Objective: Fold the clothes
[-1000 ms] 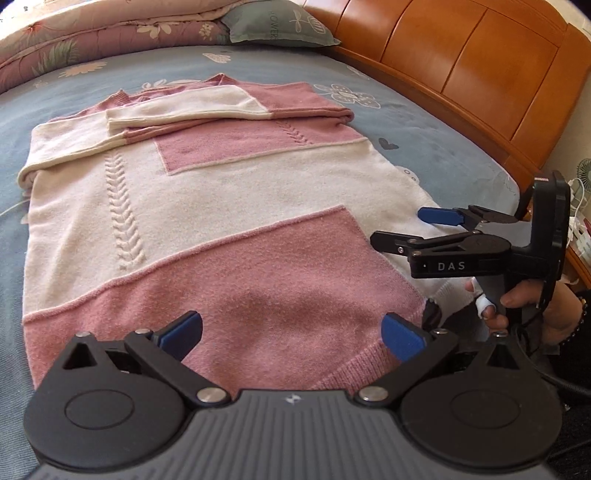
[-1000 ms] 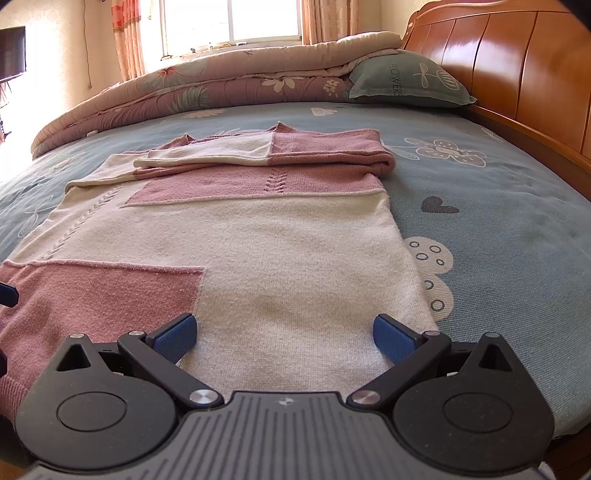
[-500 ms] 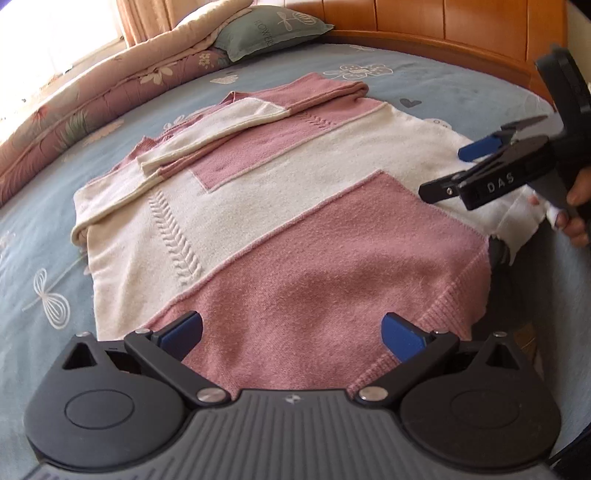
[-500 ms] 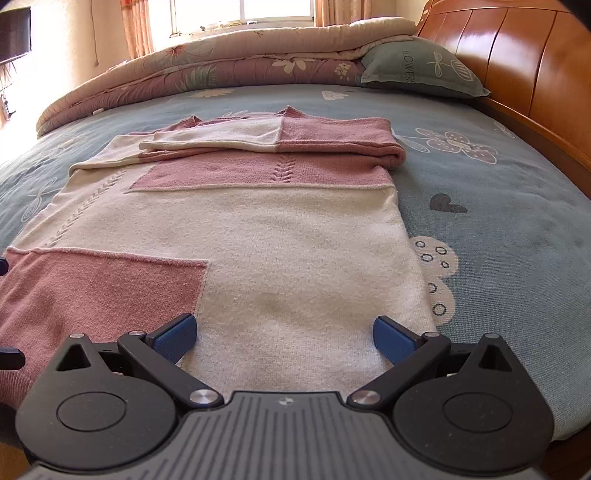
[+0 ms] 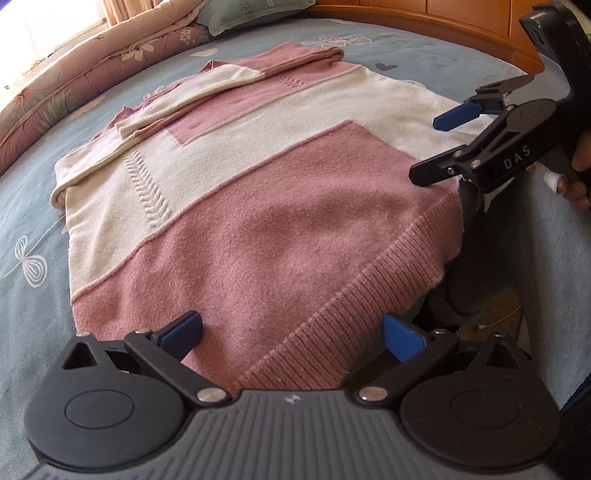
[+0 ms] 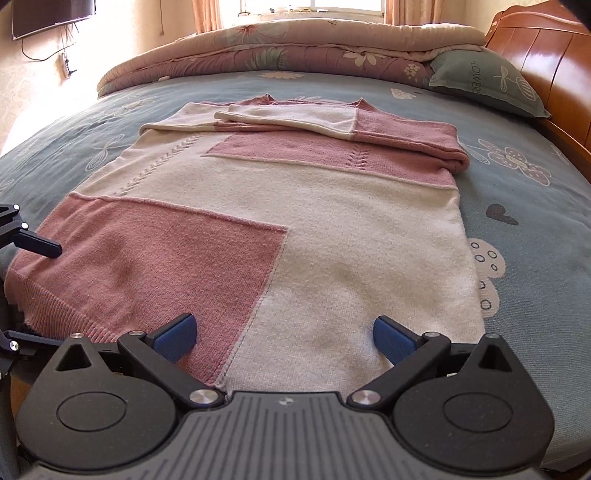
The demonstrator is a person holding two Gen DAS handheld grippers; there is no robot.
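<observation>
A pink and cream knitted sweater (image 5: 258, 206) lies flat on a blue flowered bedsheet (image 6: 535, 206), sleeves folded across its far end, its ribbed hem nearest both claws. The left gripper (image 5: 291, 332) and right gripper (image 6: 282, 334) hover over that hem, fingers spread apart, gripping nothing. Beyond the sweater lie a rolled quilt (image 6: 295, 48) and a green pillow (image 6: 484, 81), with a wooden headboard (image 6: 554, 55) to the right.

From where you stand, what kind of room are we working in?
Most likely a home bedroom. The sweater lies on a bed with a wooden headboard, a pillow and a rolled quilt; a wall-mounted screen hangs nearby.
</observation>
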